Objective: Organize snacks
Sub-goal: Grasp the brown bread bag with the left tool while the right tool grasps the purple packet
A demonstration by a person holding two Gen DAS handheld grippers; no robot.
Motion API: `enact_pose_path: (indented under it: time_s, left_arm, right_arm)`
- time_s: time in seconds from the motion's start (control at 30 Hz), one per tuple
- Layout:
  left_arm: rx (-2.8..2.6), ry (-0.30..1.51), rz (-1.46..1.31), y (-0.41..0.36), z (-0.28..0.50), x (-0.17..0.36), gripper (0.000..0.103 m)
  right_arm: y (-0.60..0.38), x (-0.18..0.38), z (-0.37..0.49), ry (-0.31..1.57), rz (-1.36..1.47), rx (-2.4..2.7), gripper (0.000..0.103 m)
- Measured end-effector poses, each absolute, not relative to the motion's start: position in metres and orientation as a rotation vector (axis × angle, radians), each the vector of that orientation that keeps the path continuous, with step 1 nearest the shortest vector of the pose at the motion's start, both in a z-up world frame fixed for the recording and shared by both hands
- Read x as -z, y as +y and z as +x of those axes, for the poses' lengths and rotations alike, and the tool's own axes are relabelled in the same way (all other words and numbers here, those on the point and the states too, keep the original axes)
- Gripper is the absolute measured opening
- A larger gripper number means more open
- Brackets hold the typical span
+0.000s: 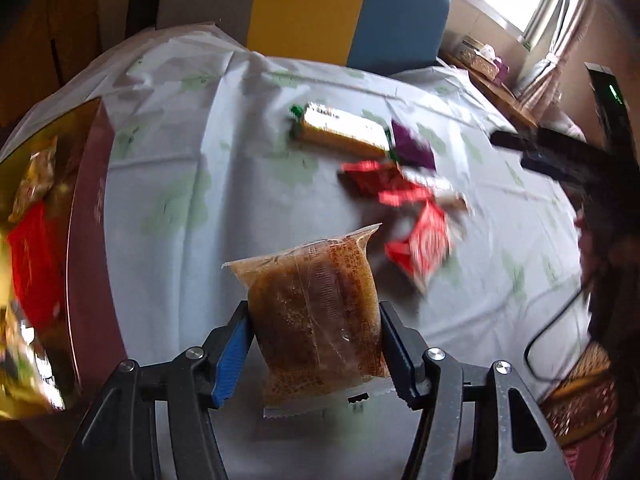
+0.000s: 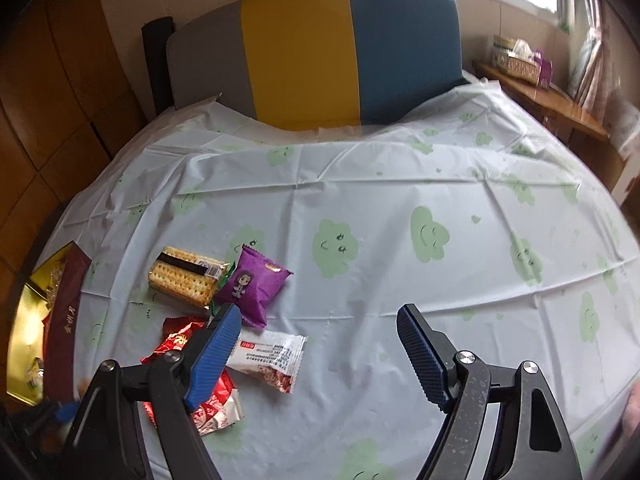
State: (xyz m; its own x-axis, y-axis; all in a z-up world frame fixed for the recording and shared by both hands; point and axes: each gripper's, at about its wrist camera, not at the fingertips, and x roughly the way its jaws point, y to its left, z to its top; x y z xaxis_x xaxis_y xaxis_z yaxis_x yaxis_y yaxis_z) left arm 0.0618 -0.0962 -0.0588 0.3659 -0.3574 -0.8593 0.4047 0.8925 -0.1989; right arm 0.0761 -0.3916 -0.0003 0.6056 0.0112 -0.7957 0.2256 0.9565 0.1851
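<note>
My left gripper (image 1: 314,312) is shut on a clear packet of brown cake (image 1: 316,292), held above the table. A maroon gift box (image 1: 86,240) with a gold inside stands to its left, with red and yellow snacks in it. On the cloth lie a cracker pack (image 1: 344,132), a purple packet (image 1: 412,146) and red packets (image 1: 424,240). My right gripper (image 2: 320,314) is open over the table with nothing between its fingers. Left of it are the cracker pack (image 2: 186,276), purple packet (image 2: 254,284), a white packet (image 2: 272,360) and red packets (image 2: 212,400). The box (image 2: 66,312) sits at the far left.
A white tablecloth with green clouds (image 2: 400,200) covers the table. Behind it stands a grey, yellow and blue chair back (image 2: 312,52). A wooden side table with a tissue basket (image 2: 520,64) is at the back right. A black cable (image 1: 540,344) hangs at the right.
</note>
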Motion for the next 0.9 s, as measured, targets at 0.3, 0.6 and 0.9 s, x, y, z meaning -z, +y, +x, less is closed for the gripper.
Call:
enact_pose_path:
  time_s: [0.3, 0.6, 0.9]
  left_arm:
    - [0.477, 1.049, 0.126, -0.103, 0.04, 0.073, 0.062]
    - [0.467, 1.03, 0.124, -0.101, 0.038, 0.073, 0.062]
    - [0.471, 1.025, 0.1, -0.098, 0.038, 0.073, 0.062]
  right_arm:
    - [-0.387, 0.018, 0.079, 0.966, 0.382, 0.053, 0.074]
    - [-0.383, 0.02, 0.109, 0.984, 0.518, 0.038, 0.074]
    - [-0.355, 0.049, 0.164, 1.095, 0.462, 0.102, 0.067]
